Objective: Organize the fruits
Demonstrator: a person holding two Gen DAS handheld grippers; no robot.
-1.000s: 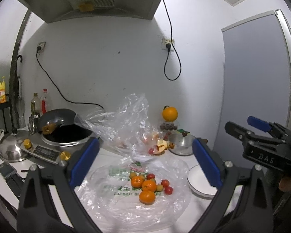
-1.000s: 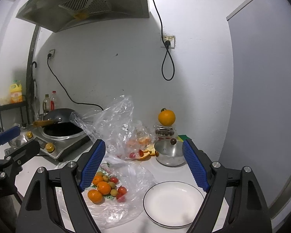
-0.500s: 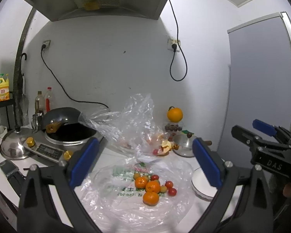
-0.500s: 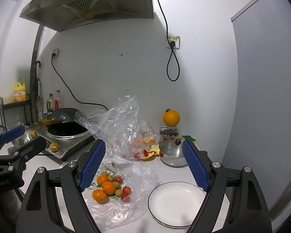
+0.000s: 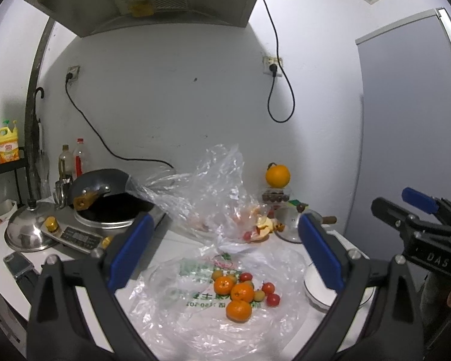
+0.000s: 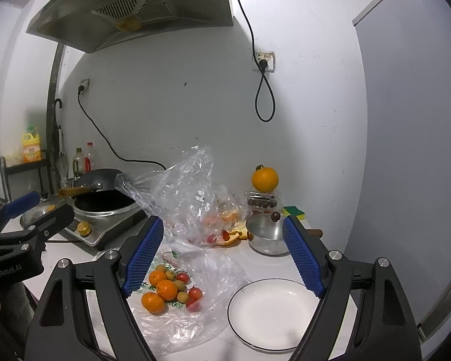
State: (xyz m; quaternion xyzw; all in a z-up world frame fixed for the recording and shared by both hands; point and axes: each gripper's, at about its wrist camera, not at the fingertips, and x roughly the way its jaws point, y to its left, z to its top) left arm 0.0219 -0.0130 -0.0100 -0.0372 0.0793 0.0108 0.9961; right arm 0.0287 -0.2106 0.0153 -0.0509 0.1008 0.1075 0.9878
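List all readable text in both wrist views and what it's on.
"DAS": right gripper body, left wrist view.
"GenRobot.AI": left gripper body, right wrist view.
Green print on flat plastic bag: upside down, illegible.
Yellow bottle label, cooker panel: too small.

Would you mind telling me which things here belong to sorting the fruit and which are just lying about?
For the job: tangerines, cherry tomatoes, flat plastic bag, white plate.

Lying about: wok, small pot, sponge, big orange, bottles.
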